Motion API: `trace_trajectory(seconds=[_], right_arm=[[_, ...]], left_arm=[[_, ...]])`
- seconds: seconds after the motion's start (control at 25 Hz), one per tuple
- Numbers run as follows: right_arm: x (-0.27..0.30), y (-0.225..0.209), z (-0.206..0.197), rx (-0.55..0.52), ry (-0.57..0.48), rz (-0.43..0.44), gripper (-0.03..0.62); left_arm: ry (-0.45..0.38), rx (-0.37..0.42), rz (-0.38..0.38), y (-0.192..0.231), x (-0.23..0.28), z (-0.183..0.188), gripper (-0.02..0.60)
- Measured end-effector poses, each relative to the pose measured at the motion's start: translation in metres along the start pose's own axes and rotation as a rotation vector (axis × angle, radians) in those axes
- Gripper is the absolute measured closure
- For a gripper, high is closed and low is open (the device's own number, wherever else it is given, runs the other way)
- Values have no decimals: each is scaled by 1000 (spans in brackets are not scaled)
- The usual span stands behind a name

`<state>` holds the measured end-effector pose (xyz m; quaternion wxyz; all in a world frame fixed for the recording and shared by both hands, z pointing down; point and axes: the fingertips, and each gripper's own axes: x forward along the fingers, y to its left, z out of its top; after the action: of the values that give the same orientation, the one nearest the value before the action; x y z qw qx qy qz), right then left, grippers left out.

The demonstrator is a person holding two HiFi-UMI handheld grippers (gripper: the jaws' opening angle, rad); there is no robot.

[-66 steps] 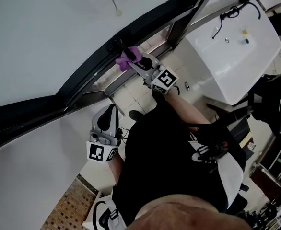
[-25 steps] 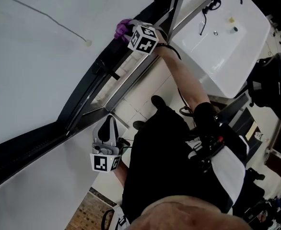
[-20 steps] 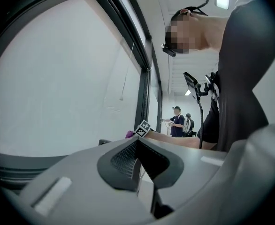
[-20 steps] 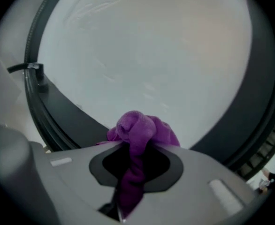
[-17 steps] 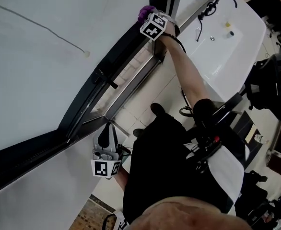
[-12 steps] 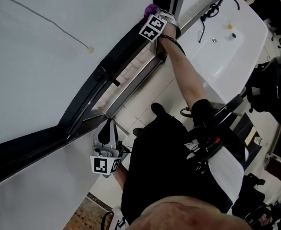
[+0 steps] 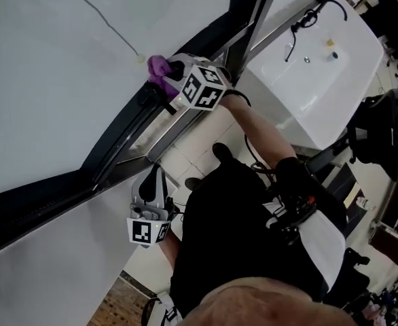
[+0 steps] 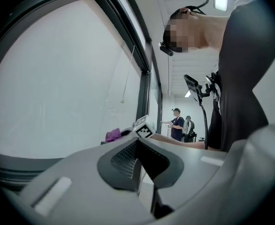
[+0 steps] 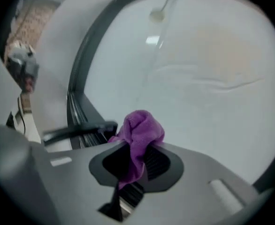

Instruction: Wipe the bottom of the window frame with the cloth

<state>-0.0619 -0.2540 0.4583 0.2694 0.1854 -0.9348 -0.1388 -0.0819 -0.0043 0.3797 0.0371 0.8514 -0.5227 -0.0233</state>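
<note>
My right gripper [image 7: 166, 73] is shut on a purple cloth [image 7: 158, 66] and holds it against the dark bottom rail of the window frame [image 7: 117, 133], just above the frame's black handle [image 7: 155, 99]. In the right gripper view the cloth [image 9: 140, 132] bulges out from between the jaws of the gripper [image 9: 135, 161], with the frame [image 9: 76, 104] and handle [image 9: 81, 131] to its left. My left gripper [image 7: 155, 174] hangs low beside the person's hip, away from the window. In its own view the left gripper [image 8: 138, 161] is shut on nothing.
A white basin [image 7: 321, 66] with a tap [image 7: 306, 20] stands right of the window. A blind cord with a bead [image 7: 141, 58] hangs before the pane. The person's black-clad body [image 7: 240, 236] fills the lower middle. Two people [image 8: 177, 124] stand far off.
My right gripper, which had swept the cloth up to the far right end of the rail, has come back down-left along it. The left gripper has hardly moved.
</note>
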Motion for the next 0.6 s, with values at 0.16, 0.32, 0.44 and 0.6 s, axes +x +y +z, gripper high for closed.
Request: trace_trajectory(seconds=[0.16,0.32,0.44,0.6], right_arm=[[32,-9,-36,-40,132,-18,526],[14,-44,-61,-18,144,-41,526],[-11,-97,-103,28,239,-157,526],[-40,-169,-153,118,361,-305,525]], left_arm=[[7,-9,19,-1,-4,-2,581],[10,-5,34,1,-6,-1,581],[8,1,48,1,-8,1,581],[15,7,52,1,-7,-1,581]])
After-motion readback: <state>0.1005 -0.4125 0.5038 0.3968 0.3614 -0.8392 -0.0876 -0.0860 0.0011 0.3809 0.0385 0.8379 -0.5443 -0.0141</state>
